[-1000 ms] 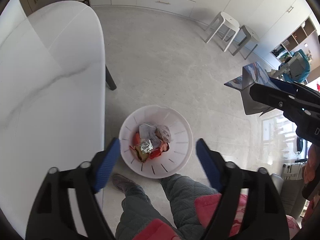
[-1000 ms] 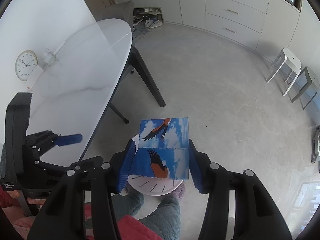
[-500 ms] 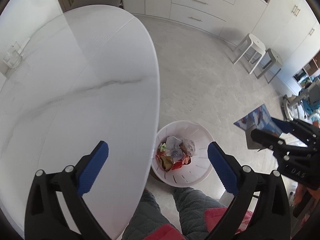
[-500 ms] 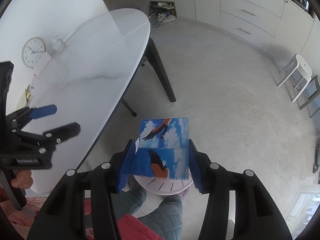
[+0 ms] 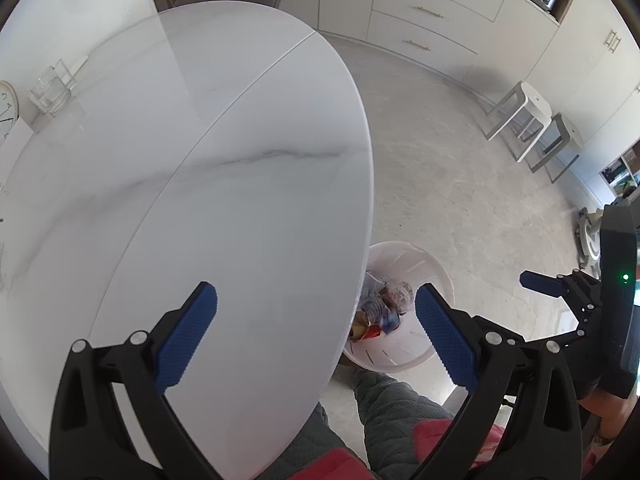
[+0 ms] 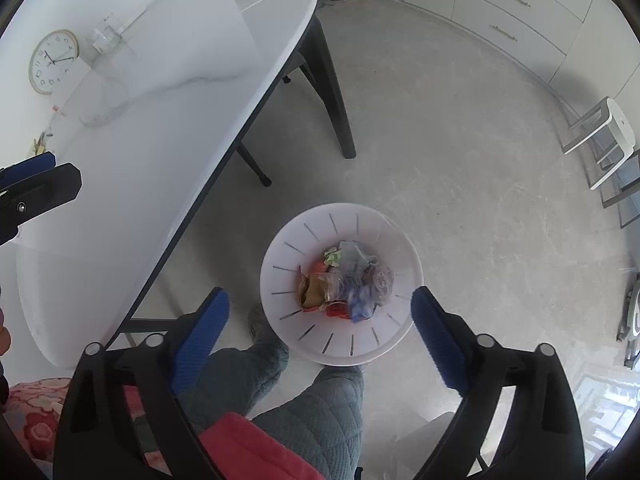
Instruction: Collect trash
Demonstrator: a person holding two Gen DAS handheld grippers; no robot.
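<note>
A white slotted trash basket [image 6: 288,248] stands on the floor beside the table, with several crumpled wrappers and a blue piece [image 6: 360,294] lying in it. My right gripper [image 6: 320,330] is open and empty, held above the basket. My left gripper [image 5: 316,330] is open and empty, over the edge of the white marble table [image 5: 180,160]. The basket [image 5: 424,258] also shows in the left wrist view, partly hidden under the table edge.
The person's grey-trousered legs [image 6: 320,400] stand next to the basket. Black table legs [image 6: 332,100] rise behind it. Two stools [image 5: 528,124] stand at the far right by white cabinets [image 5: 420,12]. A clock [image 6: 52,60] and a clear holder [image 6: 106,38] are at the table's far side.
My right gripper has opened and the blue bird-printed box has left it; a blue piece now lies in the basket. My left gripper has moved left over the table.
</note>
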